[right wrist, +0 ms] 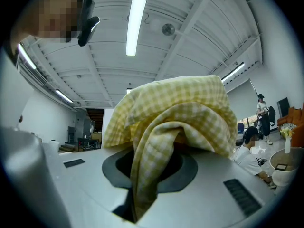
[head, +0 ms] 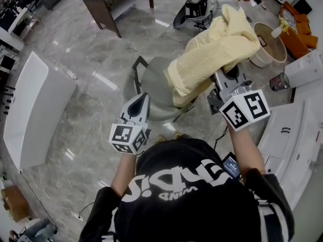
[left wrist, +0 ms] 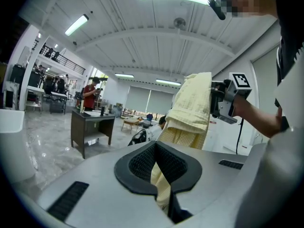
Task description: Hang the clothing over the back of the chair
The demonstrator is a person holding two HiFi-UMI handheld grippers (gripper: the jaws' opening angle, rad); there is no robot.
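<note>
Yellow checked garment (head: 217,49) hangs bunched in the air above the grey chair (head: 151,82), its lower edge just over the seat. The right tongs (head: 224,80) pinch a thick fold that drapes over them. The left tongs (left wrist: 160,172) pinch a thin edge lower down. Bare marble floor (head: 86,49) lies open left of the chair. A dark desk (head: 113,1) and a round tub (head: 260,59) stand well apart.

- Person's black T-shirt (head: 202,200), near: large white lettering, seen upside down from above; word not legible. Smaller white line beside it, also illegible.
- Cubes on left gripper (head: 142,100) and right gripper (head: 227,75): black-and-white square code markers, no letters or numbers.
- White surface (head: 282,145), right: small dark mark, unreadable.
- Nothing else readable.
</note>
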